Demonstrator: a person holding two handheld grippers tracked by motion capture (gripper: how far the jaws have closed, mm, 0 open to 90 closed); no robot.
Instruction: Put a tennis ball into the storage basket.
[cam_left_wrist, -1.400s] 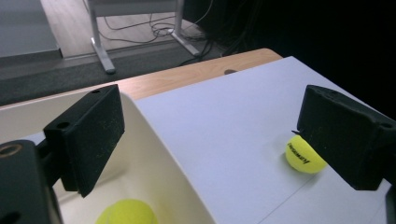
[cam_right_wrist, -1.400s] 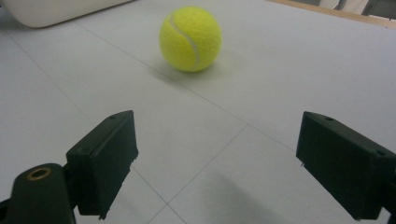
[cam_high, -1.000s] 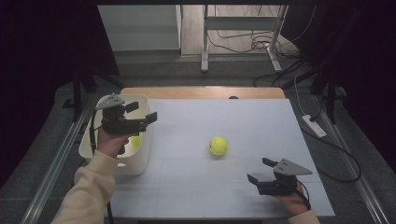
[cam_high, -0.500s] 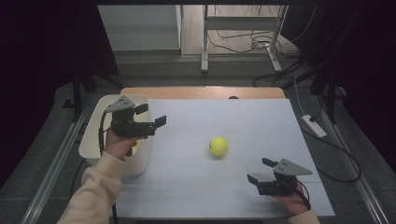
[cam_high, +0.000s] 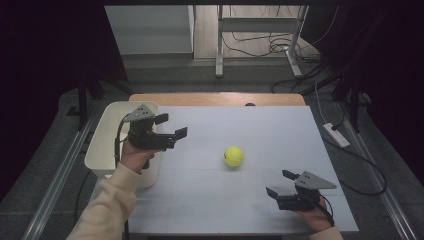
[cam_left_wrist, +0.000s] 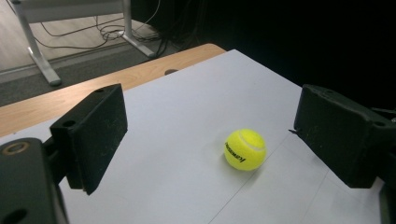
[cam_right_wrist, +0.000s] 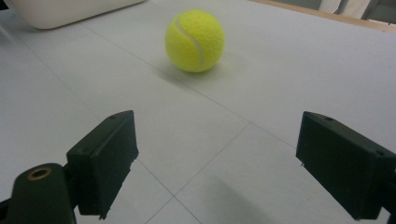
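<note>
Ball (cam_high: 233, 156) well beyond left tool (cam_high: 172, 129)

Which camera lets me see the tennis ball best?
The right gripper view: the tennis ball is big and sharp there, white seam clear, nothing covering it. The left gripper view shows it smaller, with black lettering on its side. The high view shows it as a small yellow ball on the white table.

The high view looks forward and down from above the person's side, taking in the whole table (cam_high: 280, 125) from some way off. The left gripper view rides low and close, facing across the table toward its far edge; the right gripper view sits nearer the surface. All three share the tennis ball (cam_high: 233, 156).
</note>
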